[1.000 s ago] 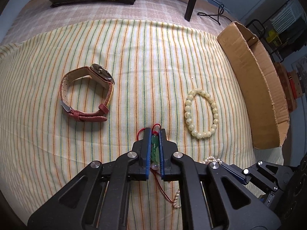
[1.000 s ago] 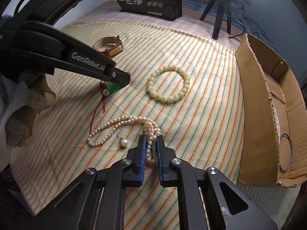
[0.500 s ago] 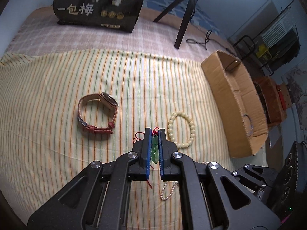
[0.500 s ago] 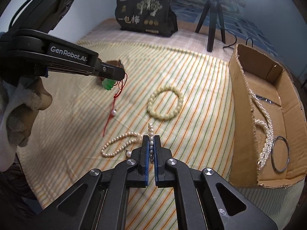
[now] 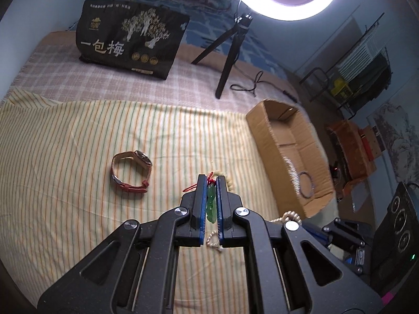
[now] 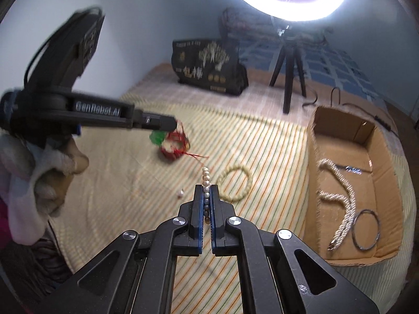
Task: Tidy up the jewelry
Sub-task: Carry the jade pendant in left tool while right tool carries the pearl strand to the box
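The right gripper (image 6: 207, 204) is pressed tight on a pearl necklace (image 6: 206, 180), pinching a few beads so the rest can hang below. The left gripper (image 5: 211, 201) is pressed tight on a green pendant (image 5: 211, 204), and its red cord (image 6: 175, 144) dangles under it. Both are up in the air, off the striped cloth (image 5: 65, 157), most likely so nothing drags or snags on the way to the cardboard box (image 6: 340, 235).

Just before the box lies a pale bead bracelet (image 6: 235, 183) on the cloth. Further from the box, past the bracelet, lies a watch (image 5: 131, 172) with a red strap.

The box is open on top. A twisted rope chain (image 6: 340, 198) and a metal ring (image 6: 365, 229) already lie in its near end. The far end looks bare, so there is room to drop things there. The near wall has a ragged edge that a cord could catch on.
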A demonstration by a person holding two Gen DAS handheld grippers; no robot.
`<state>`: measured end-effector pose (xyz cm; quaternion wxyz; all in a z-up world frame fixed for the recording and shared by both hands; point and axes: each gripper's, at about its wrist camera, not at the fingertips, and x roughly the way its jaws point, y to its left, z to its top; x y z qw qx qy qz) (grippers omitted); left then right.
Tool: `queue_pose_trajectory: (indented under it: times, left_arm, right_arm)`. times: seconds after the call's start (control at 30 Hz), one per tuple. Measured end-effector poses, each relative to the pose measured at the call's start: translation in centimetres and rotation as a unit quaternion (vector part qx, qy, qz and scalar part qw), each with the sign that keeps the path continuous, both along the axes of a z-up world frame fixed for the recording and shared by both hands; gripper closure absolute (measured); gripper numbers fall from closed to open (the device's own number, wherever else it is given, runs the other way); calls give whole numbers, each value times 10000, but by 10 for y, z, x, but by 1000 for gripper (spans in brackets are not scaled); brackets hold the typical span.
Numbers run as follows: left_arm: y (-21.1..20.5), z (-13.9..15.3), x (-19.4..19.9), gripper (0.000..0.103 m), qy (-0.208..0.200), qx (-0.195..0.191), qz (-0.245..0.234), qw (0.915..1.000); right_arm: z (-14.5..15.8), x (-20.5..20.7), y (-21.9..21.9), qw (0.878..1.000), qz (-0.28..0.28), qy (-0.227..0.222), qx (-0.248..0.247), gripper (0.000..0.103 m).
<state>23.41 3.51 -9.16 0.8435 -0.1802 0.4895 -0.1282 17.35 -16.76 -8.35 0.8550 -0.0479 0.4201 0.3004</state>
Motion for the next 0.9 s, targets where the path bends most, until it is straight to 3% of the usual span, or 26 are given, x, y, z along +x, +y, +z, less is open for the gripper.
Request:
queue_pose_trajectory:
  times: [0.33, 0.9]
  left_arm:
    - [-14, 27, -5, 99, -364, -82, -135, 9992]
    - [-78, 59, -14, 99, -771, -128, -866, 9932]
  right_arm:
    - [47, 4, -24, 9977, -269, -489, 394, 100]
    - [90, 30, -87, 9867, -1098, -1021, 629, 100]
